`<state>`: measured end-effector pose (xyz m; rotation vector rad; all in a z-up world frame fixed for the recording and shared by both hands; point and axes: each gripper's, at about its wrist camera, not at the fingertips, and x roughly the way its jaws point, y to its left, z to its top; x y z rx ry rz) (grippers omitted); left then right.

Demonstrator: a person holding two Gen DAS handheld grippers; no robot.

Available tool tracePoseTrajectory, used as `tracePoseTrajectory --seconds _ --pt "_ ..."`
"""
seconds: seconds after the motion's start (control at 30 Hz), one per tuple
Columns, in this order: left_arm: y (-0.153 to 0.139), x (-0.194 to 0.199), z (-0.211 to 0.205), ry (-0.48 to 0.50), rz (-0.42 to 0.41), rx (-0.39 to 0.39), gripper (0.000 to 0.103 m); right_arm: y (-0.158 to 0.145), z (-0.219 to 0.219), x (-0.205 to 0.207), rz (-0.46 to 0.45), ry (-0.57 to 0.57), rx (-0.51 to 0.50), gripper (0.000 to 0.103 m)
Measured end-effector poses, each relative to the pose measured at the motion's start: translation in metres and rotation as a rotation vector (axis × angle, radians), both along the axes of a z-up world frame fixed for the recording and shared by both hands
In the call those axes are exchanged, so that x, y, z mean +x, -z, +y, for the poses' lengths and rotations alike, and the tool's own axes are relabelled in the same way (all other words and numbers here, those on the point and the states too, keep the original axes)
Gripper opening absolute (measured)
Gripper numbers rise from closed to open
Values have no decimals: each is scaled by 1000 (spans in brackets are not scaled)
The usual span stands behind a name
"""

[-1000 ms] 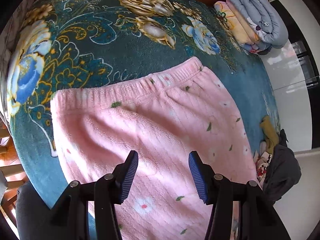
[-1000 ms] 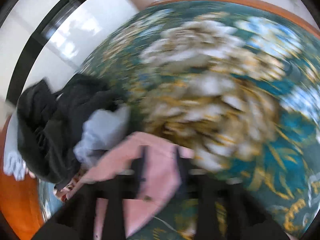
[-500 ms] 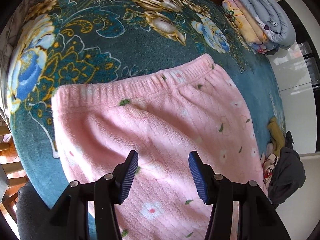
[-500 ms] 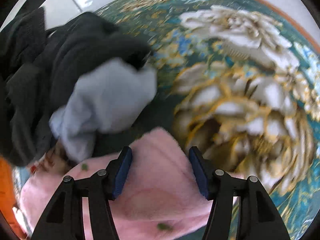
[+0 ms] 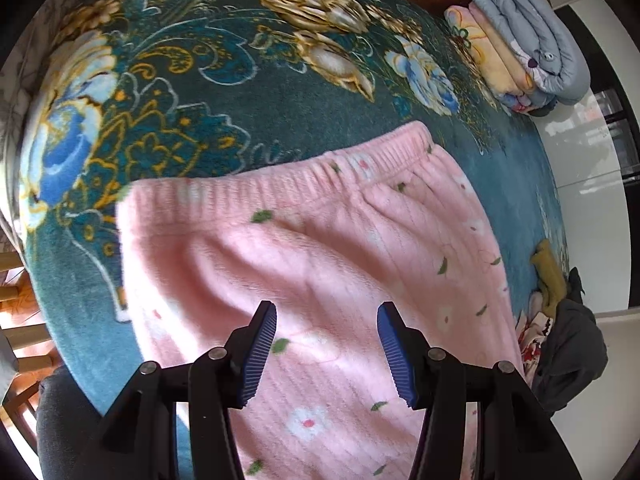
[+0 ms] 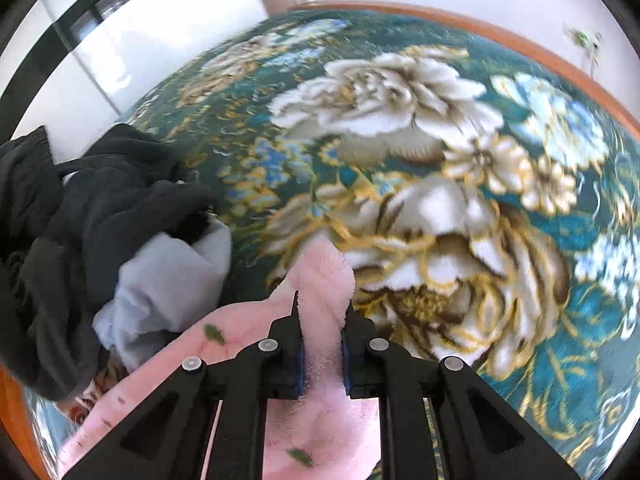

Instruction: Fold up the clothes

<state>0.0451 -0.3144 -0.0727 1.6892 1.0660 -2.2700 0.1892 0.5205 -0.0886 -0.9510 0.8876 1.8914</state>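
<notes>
Right gripper [image 6: 322, 354] pinching a bunched fold of fuzzy pink fleece trousers [image 5: 320, 280], left gripper [image 5: 326, 350] spread wide above their ribbed elastic waistband [image 5: 288, 184], garment flat on plush teal floral blanket [image 5: 224, 92], rumpled dark clothes [image 6: 72, 216] beside

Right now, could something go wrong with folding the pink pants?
Maybe two things. The right gripper pinches only a small tip of the pink pants, so the fluffy fabric might slip out when lifted. The left gripper is open above the pants and holds nothing, so that side may drag or bunch. Also, the dark clothes pile and grey cloth lie right beside the pinched end and could get snagged along.
</notes>
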Motion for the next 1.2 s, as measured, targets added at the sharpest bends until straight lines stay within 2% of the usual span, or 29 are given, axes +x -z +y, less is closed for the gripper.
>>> tracePoseTrajectory --seconds 0.07,0.1,0.13,0.27,0.33,0.4,0.47,0.5,0.63,0.83,0.9,0.97,1.07,1.2 --pt "-3 5 -7 -15 6 2 57 1 1 0 -9 45 -9 29" --pt "-5 8 -12 -25 13 5 57 -2 -1 1 -14 64 -5 41" --pt "-7 11 -17 -35 19 8 57 -9 -3 4 -5 77 -5 49" --pt "-16 24 -38 -49 48 -15 59 -39 -3 24 66 64 8 49" --pt "-18 31 -51 -58 60 -42 59 -63 -16 45 104 26 24 49" --pt "-14 41 -65 -85 67 -25 60 -82 -31 69 137 -1 27 50" --pt "-3 47 -74 -94 58 -5 60 -92 -50 98 158 -14 3 55" --pt "3 48 -78 -93 53 2 60 -89 -61 115 163 -20 -23 58" --pt "26 41 -84 -93 18 7 60 -64 -100 188 140 8 -139 59" --pt "46 27 -83 -48 -5 -13 58 -11 -143 287 147 183 -311 59" --pt "49 26 -85 -70 -6 -6 58 4 -153 303 172 222 -362 59" --pt "50 28 -87 -92 0 14 58 19 -162 313 137 273 -400 59" --pt "51 31 -90 -110 15 40 58 22 -175 327 160 323 -394 59" --pt "51 31 -90 -109 18 36 57 27 -176 322 229 290 -421 59"
